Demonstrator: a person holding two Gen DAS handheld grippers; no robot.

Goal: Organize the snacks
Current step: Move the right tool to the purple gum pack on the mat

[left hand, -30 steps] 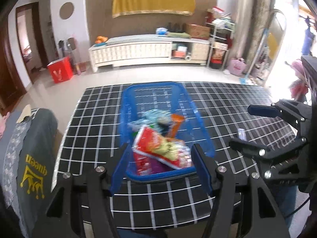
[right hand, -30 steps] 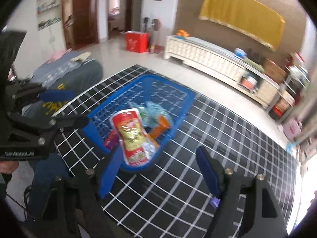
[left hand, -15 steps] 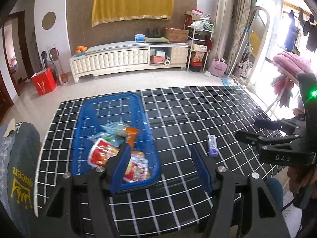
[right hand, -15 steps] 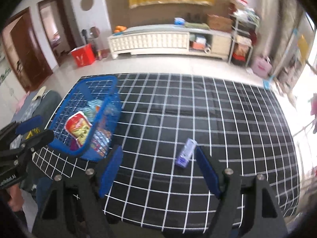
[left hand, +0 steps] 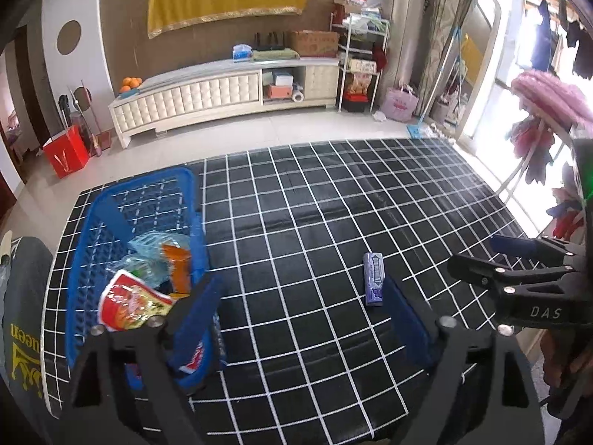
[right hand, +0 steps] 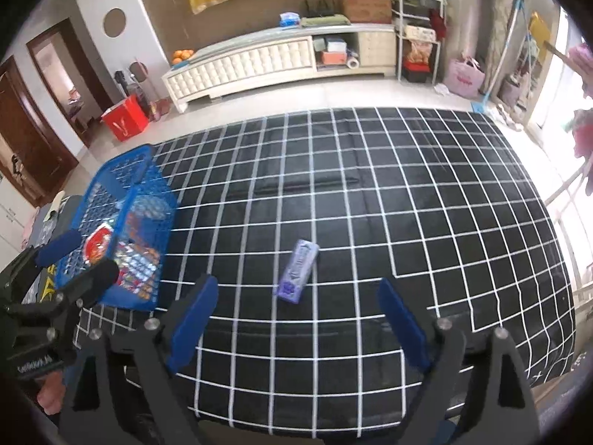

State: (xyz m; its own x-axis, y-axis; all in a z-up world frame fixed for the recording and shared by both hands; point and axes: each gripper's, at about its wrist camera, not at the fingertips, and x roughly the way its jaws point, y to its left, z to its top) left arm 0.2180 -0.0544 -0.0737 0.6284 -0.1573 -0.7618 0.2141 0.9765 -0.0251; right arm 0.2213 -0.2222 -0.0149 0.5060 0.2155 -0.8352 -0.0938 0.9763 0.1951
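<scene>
A blue mesh basket (left hand: 111, 215) (right hand: 111, 181) with several snack packs, a red one (left hand: 128, 304) on top, stands at the left of the black grid-patterned table (left hand: 333, 204) (right hand: 370, 185). A small purple pack (left hand: 372, 283) (right hand: 297, 270) lies flat on the table to the right of the basket. My left gripper (left hand: 304, 319) is open, its left finger in front of the basket's near corner. My right gripper (right hand: 296, 324) is open, and the purple pack lies just beyond its fingertips. Both grippers hold nothing.
A dark cushion with yellow lettering (left hand: 22, 315) sits off the table's left edge. Beyond the table are pale floor, a white low cabinet (left hand: 222, 92), a red box (left hand: 66, 150) and a cluttered shelf (left hand: 359, 59). Bright windows and hanging clothes are at the right.
Both grippers have swung right, away from the basket. The purple pack has come into view and now lies just ahead of the right gripper. Both stay open.
</scene>
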